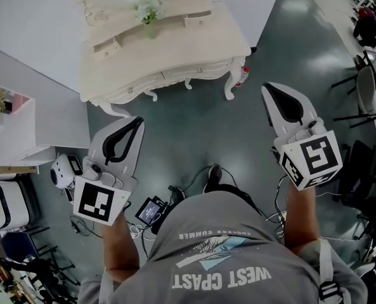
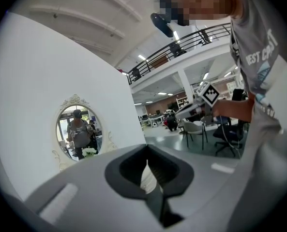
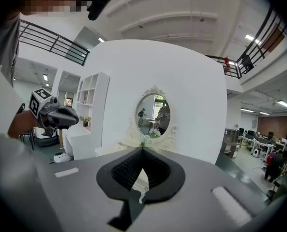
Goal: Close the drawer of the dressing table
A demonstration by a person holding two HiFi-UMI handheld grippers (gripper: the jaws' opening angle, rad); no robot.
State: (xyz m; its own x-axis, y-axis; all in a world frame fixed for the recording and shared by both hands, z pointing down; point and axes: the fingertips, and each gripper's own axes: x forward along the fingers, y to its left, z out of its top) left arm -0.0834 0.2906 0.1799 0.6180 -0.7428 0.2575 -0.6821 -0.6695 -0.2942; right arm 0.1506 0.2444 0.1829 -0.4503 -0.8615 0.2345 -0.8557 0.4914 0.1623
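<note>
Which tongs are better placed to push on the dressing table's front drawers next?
Left, probably. The left tongs, shut, point straight at the left front drawer of the dressing table. The right tongs, also shut, sit out past its right front leg. Neither touches it, and which drawer stands open I cannot tell.

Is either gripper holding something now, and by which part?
Nothing is held: the left gripper and the right gripper are both shut and empty, not touching the dressing table.
</note>
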